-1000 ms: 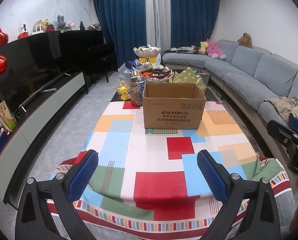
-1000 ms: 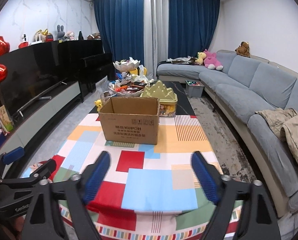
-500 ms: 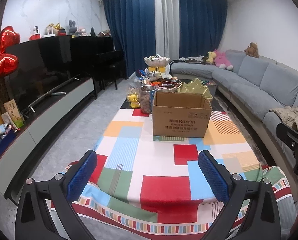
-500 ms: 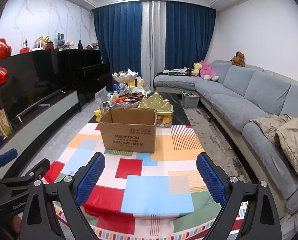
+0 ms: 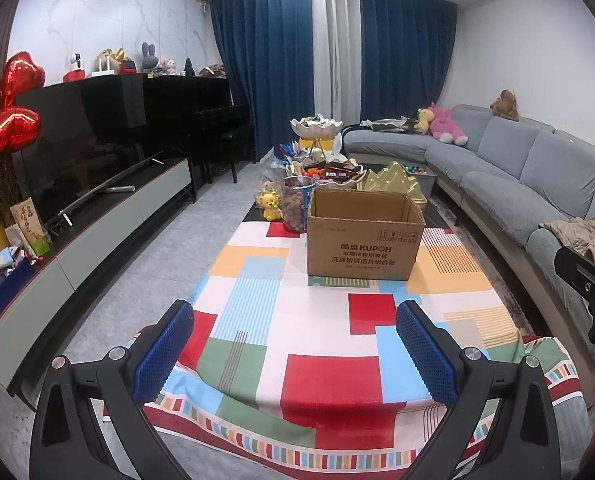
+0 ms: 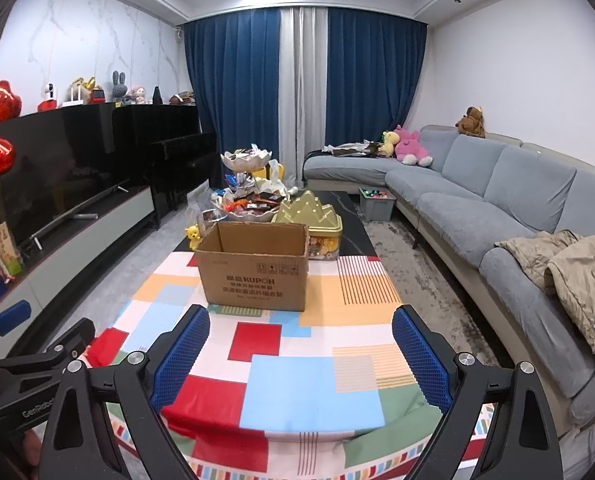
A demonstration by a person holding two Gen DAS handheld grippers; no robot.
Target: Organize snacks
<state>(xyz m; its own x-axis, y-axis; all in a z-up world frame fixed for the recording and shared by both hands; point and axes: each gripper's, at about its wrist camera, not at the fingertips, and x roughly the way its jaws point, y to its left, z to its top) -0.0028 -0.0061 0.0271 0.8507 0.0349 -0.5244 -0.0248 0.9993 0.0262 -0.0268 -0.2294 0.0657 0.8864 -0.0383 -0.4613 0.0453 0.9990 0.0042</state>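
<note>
Two claws, both spread wide, nothing between the blue pads. Left gripper [image 5: 293,344] low over the near edge of one patchwork tablecloth [image 5: 321,372]; right gripper [image 6: 300,346] likewise, just beside it. One open cardboard box [image 5: 363,248] at twelve o'clock from the left claw, well apart; at eleven o'clock from the right claw [image 6: 253,276]. Beyond the box: one yellow toy [image 5: 269,206] at left, one jar of brown snacks [image 5: 295,208], heaped snack bowls [image 5: 329,170], one gold tin [image 6: 311,218] at right.
</note>
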